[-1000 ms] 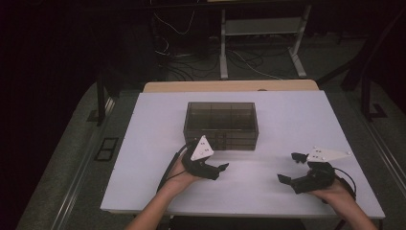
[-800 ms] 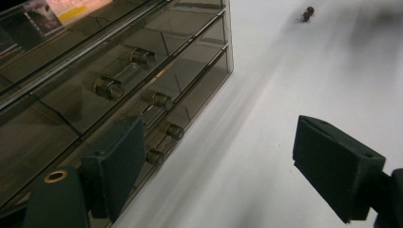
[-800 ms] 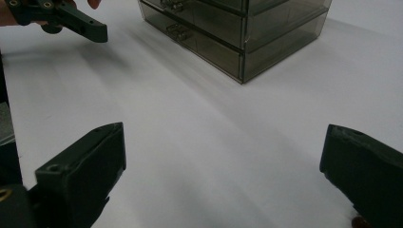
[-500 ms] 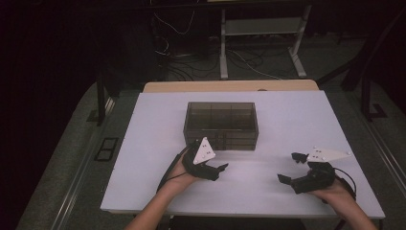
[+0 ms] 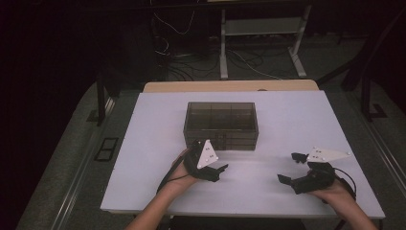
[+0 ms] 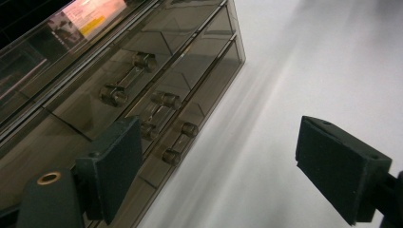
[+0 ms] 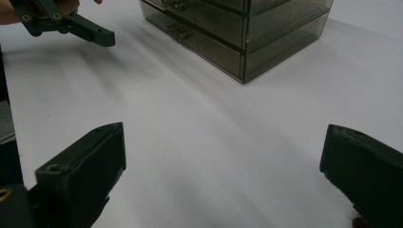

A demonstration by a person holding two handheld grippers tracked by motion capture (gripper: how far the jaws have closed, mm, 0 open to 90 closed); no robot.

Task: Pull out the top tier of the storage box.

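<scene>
Drawer box (image 5: 220, 125): likely stiff, light, slippery plastic; best taken by a small drawer handle (image 6: 180, 141). Left gripper (image 5: 216, 171) and right gripper (image 5: 291, 167) both gape wide, empty.

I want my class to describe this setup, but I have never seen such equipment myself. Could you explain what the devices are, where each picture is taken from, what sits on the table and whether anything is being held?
A person sits at a white table and holds a hand-operated grasping tool in each hand. The high view looks down from above the person's side. The other two pictures come from cameras riding on each tool, looking along its two black jaws.

The left tongs sit close in front of a smoky see-through drawer box; in the left gripper view, its drawer handles are visible just beyond the jaws. The right tongs hover farther off, to the right.

Both tongs are open and hold nothing. The drawers look closed.
</scene>
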